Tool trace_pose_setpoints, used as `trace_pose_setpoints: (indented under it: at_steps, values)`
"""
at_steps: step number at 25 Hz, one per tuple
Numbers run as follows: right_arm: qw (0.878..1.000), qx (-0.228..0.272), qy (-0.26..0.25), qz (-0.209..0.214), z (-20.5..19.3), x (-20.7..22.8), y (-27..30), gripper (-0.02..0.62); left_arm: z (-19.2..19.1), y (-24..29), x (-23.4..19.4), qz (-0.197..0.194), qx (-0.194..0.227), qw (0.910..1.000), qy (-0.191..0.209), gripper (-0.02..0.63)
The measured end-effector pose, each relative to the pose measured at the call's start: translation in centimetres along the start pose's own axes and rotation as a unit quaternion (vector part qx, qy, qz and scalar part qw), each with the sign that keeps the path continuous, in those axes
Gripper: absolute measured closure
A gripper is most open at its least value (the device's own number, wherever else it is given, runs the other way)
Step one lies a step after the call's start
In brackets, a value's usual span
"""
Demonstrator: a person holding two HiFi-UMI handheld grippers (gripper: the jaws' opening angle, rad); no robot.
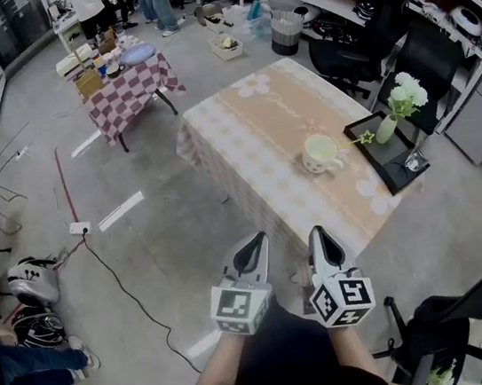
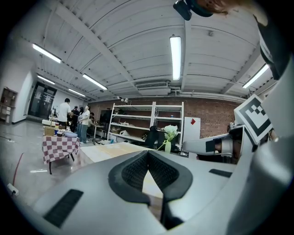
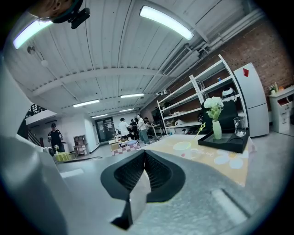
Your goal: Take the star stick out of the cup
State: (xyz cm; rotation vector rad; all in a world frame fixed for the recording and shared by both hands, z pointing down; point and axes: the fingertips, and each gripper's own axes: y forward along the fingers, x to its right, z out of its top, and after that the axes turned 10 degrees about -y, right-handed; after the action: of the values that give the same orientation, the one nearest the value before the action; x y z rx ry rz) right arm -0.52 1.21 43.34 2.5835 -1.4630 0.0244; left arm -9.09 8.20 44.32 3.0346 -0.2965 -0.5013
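Observation:
A pale cup stands on the table with the flowered cloth. The yellow star stick leans out of the cup toward the right. Both grippers hang short of the table's near edge, well away from the cup. My left gripper has its jaws together with nothing between them, and its tips meet in the left gripper view. My right gripper is likewise shut and empty. In the right gripper view the cup and the star stick lie ahead and to the right.
A black tray at the table's right end carries a vase of white flowers and a glass. Office chairs and shelves stand beyond. A checked table, people and floor cables are to the left.

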Motion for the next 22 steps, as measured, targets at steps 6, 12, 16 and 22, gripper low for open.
trace_pose_setpoints:
  at_steps: [6, 12, 16, 22]
  values:
    - [1.000, -0.002, 0.003, -0.005, -0.1, 0.4, 1.5, 0.594, 0.3, 1.5, -0.7, -0.005, -0.004, 1.0000, 0.000, 0.597]
    - [1.000, -0.002, 0.005, -0.009, 0.2, 0.9, 4.2, 0.594, 0.6, 3.3, -2.5, -0.004, -0.007, 1.0000, -0.002, 0.597]
    - [1.000, -0.004, 0.009, -0.005, 0.6, 1.0, 6.7, 0.594, 1.1, 4.9, -4.0, -0.003, -0.010, 0.9999, -0.003, 0.597]
    - [1.000, 0.001, 0.010, -0.005, 1.8, 1.4, 10.3, 0.594, 2.1, 7.8, -6.1, -0.004, -0.014, 0.9999, -0.006, 0.597]
